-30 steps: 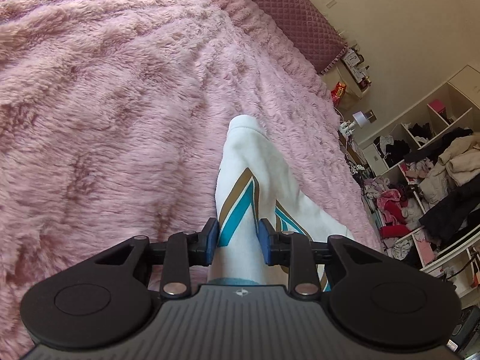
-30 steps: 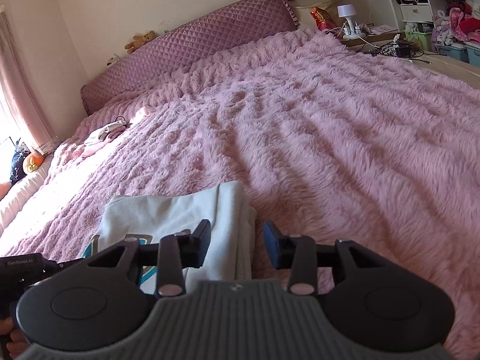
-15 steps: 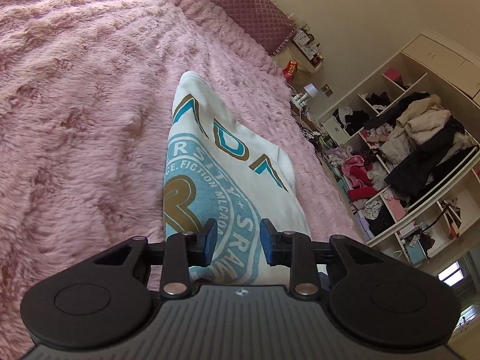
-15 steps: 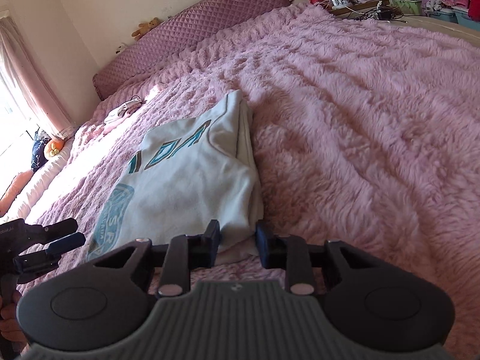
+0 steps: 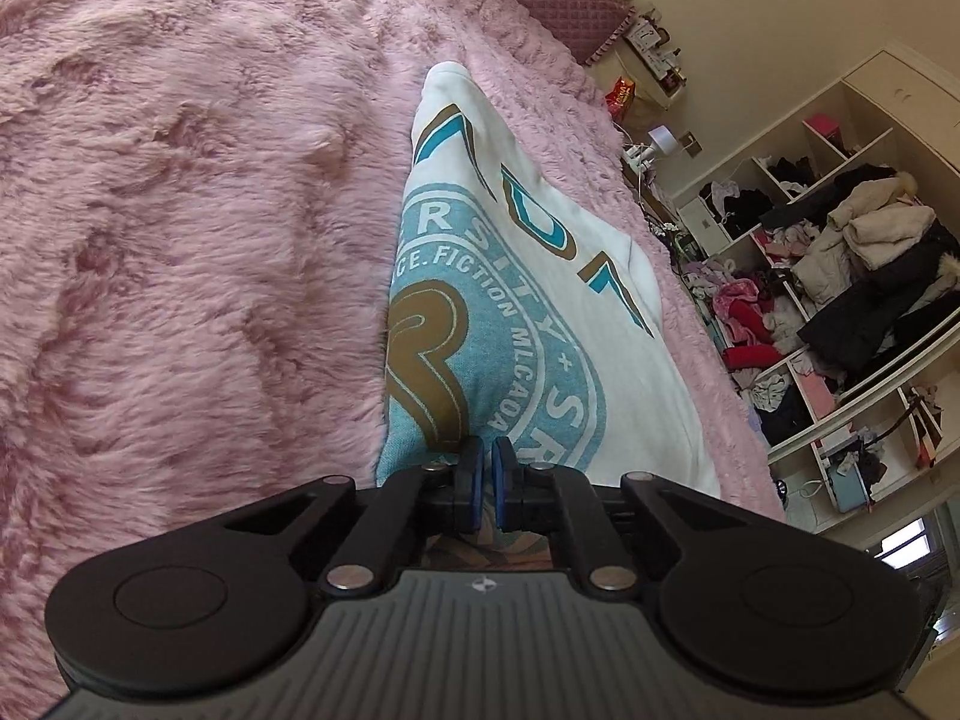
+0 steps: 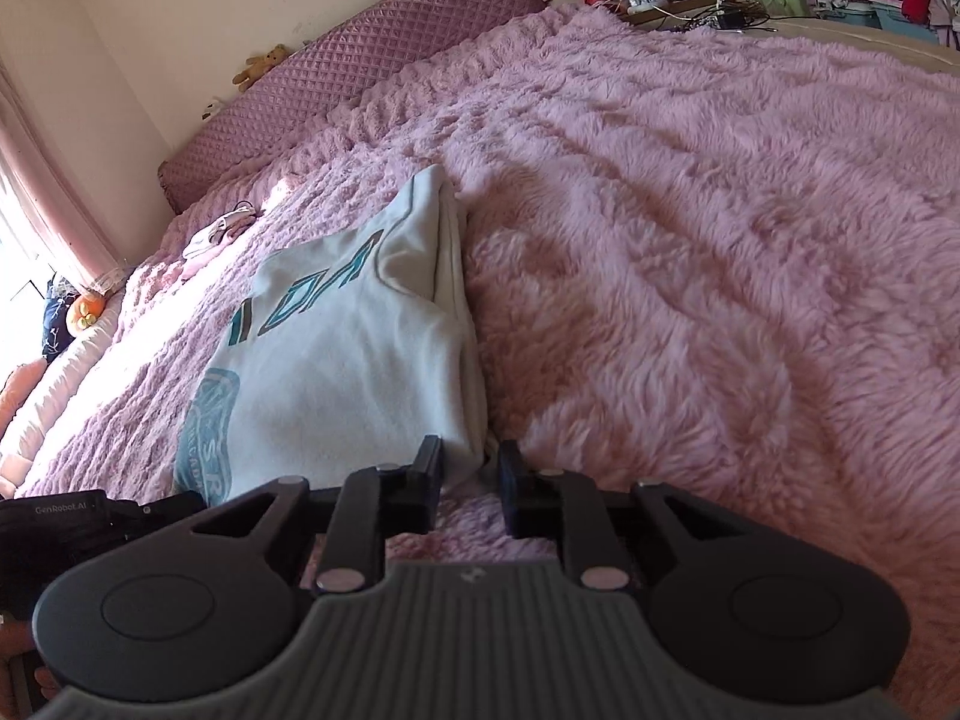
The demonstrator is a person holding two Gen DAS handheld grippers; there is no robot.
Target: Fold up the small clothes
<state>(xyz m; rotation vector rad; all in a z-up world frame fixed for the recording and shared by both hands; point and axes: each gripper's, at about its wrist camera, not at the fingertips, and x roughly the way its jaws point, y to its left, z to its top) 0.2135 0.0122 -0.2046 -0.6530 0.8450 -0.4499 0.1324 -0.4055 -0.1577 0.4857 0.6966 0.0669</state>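
I have the white printed top (image 5: pixel 528 300) lying on the pink fluffy bedspread (image 5: pixel 180 210), already doubled into a narrow stack with the teal crest and lettering facing up. Its near hem sits right at both of my tools, which is why they are placed side by side along that edge: each takes one near corner so the hem can travel evenly.

My left claw (image 5: pixel 487 477) has its blue pads pressed almost together at the printed corner of the hem. I judge it is pinching the cloth there, though the fabric between the pads is hidden by the fingers themselves, so I can't be fully sure the layers are caught.

My right claw (image 6: pixel 470 474) stands spread around the opposite near corner, where the stacked layers of the top (image 6: pixel 360 372) end in a thick edge. One finger overlaps the cloth, the other sits over the bedspread (image 6: pixel 720 240) just beside it; nothing is gripped on that side yet.

The far end of the garment points toward the quilted headboard (image 6: pixel 360 60). I read this as the start of a fold bringing the near hem toward that far end. The risk is the plush pile getting nipped with the cloth, or only the top layer lifting.
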